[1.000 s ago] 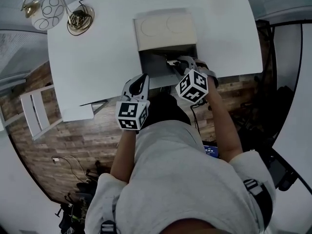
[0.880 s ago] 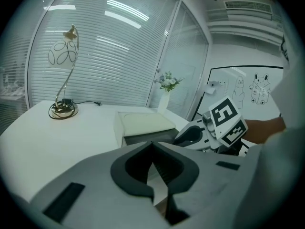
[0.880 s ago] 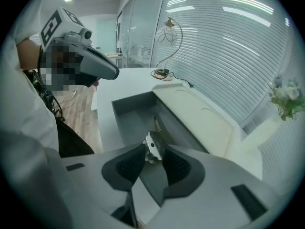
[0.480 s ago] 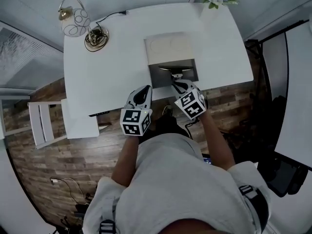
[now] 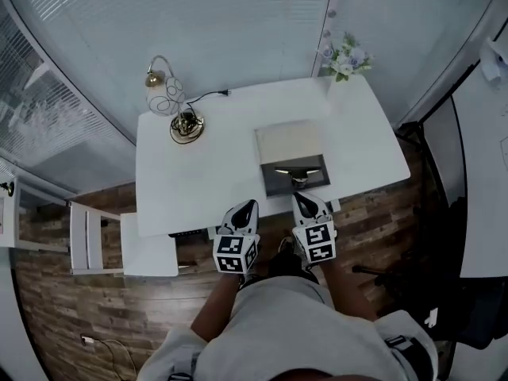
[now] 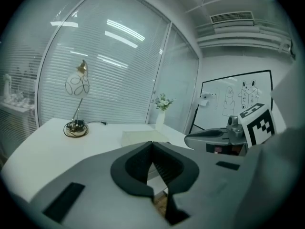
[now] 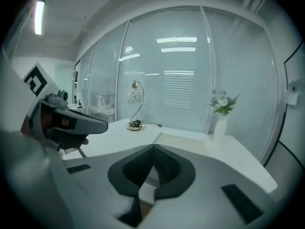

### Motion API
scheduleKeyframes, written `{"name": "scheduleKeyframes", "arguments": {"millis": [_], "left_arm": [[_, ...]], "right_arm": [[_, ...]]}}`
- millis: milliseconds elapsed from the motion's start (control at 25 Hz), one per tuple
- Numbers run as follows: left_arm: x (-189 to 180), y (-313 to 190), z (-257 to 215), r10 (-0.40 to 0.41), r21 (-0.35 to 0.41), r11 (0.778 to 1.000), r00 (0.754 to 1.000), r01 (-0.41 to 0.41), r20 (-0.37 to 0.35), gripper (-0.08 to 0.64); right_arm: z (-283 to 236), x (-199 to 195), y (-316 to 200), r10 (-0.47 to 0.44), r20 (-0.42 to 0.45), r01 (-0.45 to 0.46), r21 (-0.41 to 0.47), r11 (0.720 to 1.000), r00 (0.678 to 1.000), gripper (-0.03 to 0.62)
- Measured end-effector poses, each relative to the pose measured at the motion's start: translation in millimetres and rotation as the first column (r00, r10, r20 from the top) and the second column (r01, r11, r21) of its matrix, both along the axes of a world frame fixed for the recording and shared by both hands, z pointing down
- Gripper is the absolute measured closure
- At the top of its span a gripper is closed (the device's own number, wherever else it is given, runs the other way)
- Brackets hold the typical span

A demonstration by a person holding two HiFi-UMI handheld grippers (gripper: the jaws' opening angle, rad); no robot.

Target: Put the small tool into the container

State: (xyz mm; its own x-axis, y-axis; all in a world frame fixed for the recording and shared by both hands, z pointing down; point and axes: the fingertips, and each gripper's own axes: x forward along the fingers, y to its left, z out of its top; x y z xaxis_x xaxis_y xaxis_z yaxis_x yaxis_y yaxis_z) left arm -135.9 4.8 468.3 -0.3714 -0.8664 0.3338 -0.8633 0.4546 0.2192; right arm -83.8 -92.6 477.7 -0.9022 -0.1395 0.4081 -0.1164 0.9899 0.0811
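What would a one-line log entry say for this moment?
left gripper: shut, empty | right gripper: jaws just closed, nothing between them | small tool: apparently lying in container

A lamp (image 5: 165, 95) and a vase of flowers (image 5: 341, 60) stand on the white bench (image 5: 206, 173), with a chair (image 5: 86, 236) beside it on the wood floor (image 5: 79, 316).

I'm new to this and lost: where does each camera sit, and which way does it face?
Head view: on the person's head, facing steeply down on the table, container, left gripper, right gripper; forearms and torso show.
Left gripper view: on that gripper, facing across the table along its shut jaws.
Right gripper view: likewise, along jaws just closed on nothing.
Both gripper views share the lamp and vase; each shows the other gripper.
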Motion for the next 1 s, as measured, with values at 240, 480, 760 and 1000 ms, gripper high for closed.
{"name": "scheduleKeyframes", "arguments": {"millis": [240, 480, 760, 1000], "left_arm": [[10.9, 22.7, -61.0, -0.053, 0.086, 0.995, 0.988, 0.041, 0.143, 0.537], [9.9, 45.8, -107.0, -0.111, 0.174, 0.982, 0.972, 0.075, 0.208, 0.537], [11.7, 56.2, -117.6, -0.163, 0.210, 0.971, 0.963, 0.117, 0.217, 0.537], [18.2, 57.6, -112.5, -0.162, 0.215, 0.969, 0.969, 0.121, 0.188, 0.537]], "right_arm": [[-69.9, 17.7, 9.3, 0.057, 0.190, -0.056, -0.013, 0.998, 0.980, 0.568], [-120.3, 30.6, 18.6, 0.049, 0.293, -0.078, 0.086, 0.993, 0.955, 0.568], [-134.4, 38.4, 31.9, 0.029, 0.352, -0.053, 0.060, 0.997, 0.936, 0.568], [-139.0, 48.7, 26.0, 0.046, 0.347, -0.078, 0.078, 0.994, 0.937, 0.568]]}}
